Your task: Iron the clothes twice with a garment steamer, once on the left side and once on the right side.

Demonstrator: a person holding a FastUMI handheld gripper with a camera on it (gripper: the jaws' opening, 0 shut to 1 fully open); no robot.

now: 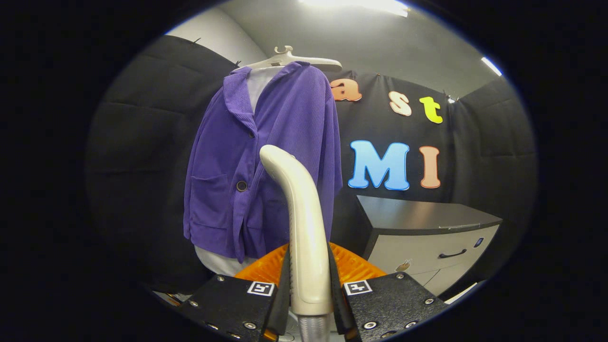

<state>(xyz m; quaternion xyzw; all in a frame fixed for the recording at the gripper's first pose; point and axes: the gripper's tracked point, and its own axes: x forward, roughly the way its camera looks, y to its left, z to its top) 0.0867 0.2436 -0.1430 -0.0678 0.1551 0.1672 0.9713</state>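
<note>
Gripping steamer handle (304,223), claw (308,285) closed.

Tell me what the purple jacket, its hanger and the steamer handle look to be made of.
Purple jacket: fine-ribbed woven cloth, likely corduroy, matte. Hanger: smooth white, probably plastic, faint sheen. Steamer handle, clamped between the tool's fingers: glossy cream moulded plastic, judging by the soft highlights along its curve.

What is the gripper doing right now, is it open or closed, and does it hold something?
Gripper: closed, both fingers pressing on the handle of the garment steamer, which points toward the purple jacket.
</note>
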